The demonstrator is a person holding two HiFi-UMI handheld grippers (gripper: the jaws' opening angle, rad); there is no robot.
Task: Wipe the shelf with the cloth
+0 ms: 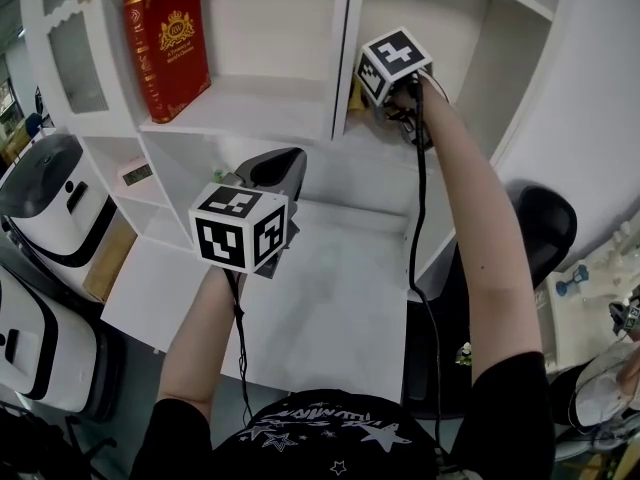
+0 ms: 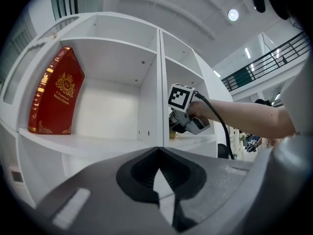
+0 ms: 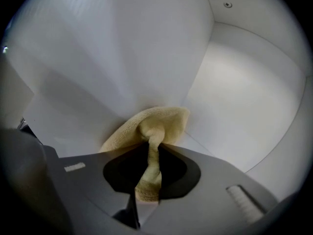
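Yellow cloth (image 3: 156, 124), pinched as a bunched fold in the right gripper (image 3: 149, 148), jaws clamped tight on it, loose end bulging out ahead of the tips. Pressed low into the right-hand compartment of the white shelf unit (image 1: 300, 118), hard by the upright divider (image 1: 345, 38), at the inner corner just above the shelf board (image 2: 200, 141). By the look of it, mid-wipe, at the left end of this compartment.

To do the stroke well:
- Lay the bulge of cloth flat on the board and bear down through the fabric, never through the bare jaw tips, to spare the paint.
- Sweep from the divider out toward the far wall in overlapping passes, back edge first, then forward to the front lip.
- Work the fold into the corner seam, a likely dust trap.
- Grip firmly throughout: only a narrow strip of cloth between the jaws, probably easy to drag free on a long pull.
- Mind the black cable (image 1: 417, 198) along the forearm; no snagging on the shelf edge.

Left gripper (image 2: 157, 153) idle, jaws closed together on nothing, held low over the white desk top (image 1: 330, 298), well apart from the cloth. Best left there.

Red book (image 1: 168, 48) leaning in the left compartment, well clear of the work; worth shifting only for a wipe of that bay too.
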